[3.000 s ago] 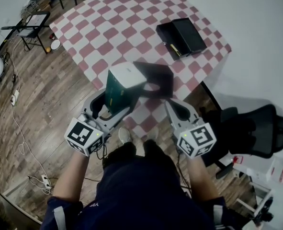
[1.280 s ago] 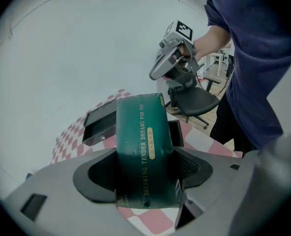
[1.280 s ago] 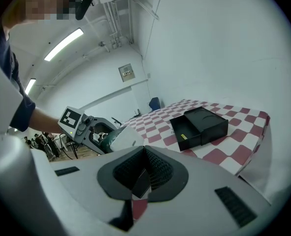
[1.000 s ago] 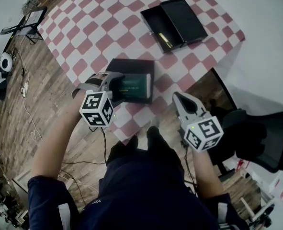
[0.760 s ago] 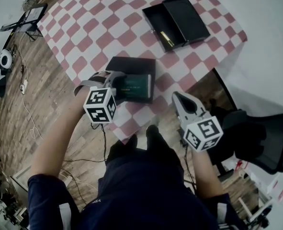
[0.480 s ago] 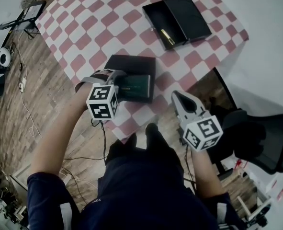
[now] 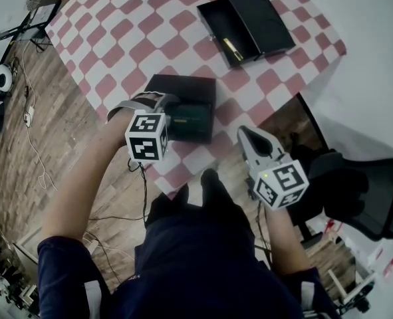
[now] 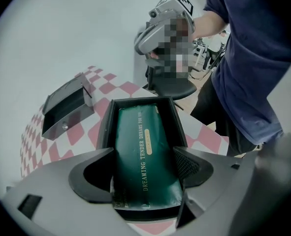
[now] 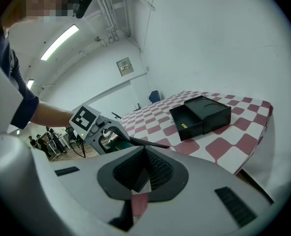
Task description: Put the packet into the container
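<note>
A dark green packet [image 8: 143,151] with gold print lies lengthwise inside an open black container [image 8: 106,124] near the table's front edge. My left gripper [image 8: 144,173] straddles the packet's near end, and its jaws touch both long edges. In the head view the left gripper [image 7: 173,110] reaches from the left over the container [image 7: 183,87], where part of the packet [image 7: 193,117] shows. My right gripper [image 7: 246,135] hangs off the table's front edge, right of the container. Its jaws are shut with nothing between them [image 9: 141,173].
A second black box [image 7: 246,25] stands open at the far right of the red-and-white checked table [image 7: 136,38]. A black office chair [image 7: 362,191] is at the right, beyond the table corner. Cables lie on the wooden floor [image 7: 23,151] at the left.
The left gripper carried the packet from upright above the table down into the container. Over the last second it settled a little lower and nearer. The right gripper barely moved.
</note>
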The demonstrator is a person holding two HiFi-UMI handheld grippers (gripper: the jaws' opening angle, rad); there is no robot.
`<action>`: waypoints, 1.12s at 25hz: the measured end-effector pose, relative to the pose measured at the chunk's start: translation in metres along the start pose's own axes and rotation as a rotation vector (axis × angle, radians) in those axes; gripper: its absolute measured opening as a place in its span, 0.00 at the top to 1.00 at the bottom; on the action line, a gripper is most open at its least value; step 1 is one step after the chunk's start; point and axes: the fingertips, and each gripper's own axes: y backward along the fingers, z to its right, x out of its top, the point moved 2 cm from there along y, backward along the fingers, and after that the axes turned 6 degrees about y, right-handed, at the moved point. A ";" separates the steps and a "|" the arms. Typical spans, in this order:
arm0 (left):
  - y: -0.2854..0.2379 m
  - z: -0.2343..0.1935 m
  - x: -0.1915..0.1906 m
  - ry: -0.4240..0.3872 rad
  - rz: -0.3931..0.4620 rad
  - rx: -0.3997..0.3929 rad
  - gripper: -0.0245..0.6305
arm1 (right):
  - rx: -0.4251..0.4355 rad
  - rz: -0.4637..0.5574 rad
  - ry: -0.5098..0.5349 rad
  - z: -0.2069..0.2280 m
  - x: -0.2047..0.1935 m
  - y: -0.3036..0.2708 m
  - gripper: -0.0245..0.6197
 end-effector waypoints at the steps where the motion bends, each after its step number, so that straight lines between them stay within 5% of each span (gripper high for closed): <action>1: 0.002 -0.001 0.001 0.003 0.006 -0.001 0.40 | 0.000 0.000 -0.001 0.000 0.001 0.000 0.93; 9: 0.022 -0.008 0.012 0.072 0.109 0.063 0.40 | 0.016 -0.005 0.014 -0.011 0.006 -0.007 0.93; 17: 0.048 -0.016 0.012 0.226 0.262 0.164 0.41 | 0.014 -0.005 0.054 -0.022 0.019 -0.012 0.93; 28: 0.122 -0.022 -0.001 0.432 0.510 0.449 0.84 | 0.006 0.016 0.115 -0.048 0.049 -0.016 0.93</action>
